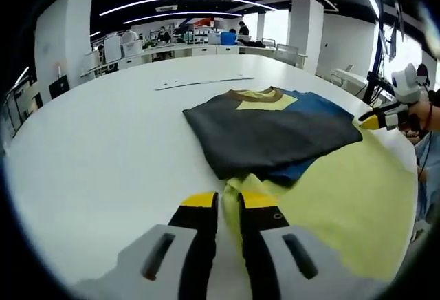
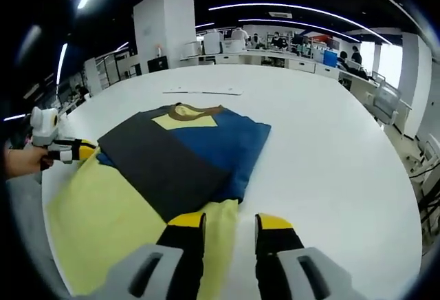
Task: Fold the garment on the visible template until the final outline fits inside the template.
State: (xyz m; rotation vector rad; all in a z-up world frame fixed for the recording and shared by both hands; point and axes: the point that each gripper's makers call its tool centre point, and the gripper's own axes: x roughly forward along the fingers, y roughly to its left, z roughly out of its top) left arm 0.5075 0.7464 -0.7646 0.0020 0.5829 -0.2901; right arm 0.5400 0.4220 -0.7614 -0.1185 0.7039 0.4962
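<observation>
With the left gripper (image 1: 227, 207) pinched on the yellow fabric panel (image 1: 344, 190) at 6 o'clock and the right gripper (image 2: 230, 226) narrowly parted astride its edge, the folded grey-and-blue garment (image 1: 275, 131) could be dragged askew on the white counter (image 1: 103, 148).

A flat, pale strip (image 1: 204, 81) lies on the white table (image 1: 103, 148) beyond the work. Far off stand desks, a white pillar (image 2: 163, 28) and a blue bin (image 1: 227, 38)

left gripper (image 1: 227, 204) – jaws pinching garment's (image 1: 275, 131) yellow hem | garment half-folded on white table (image 1: 103, 142) | right gripper (image 1: 377, 120) – at far yellow corner
</observation>
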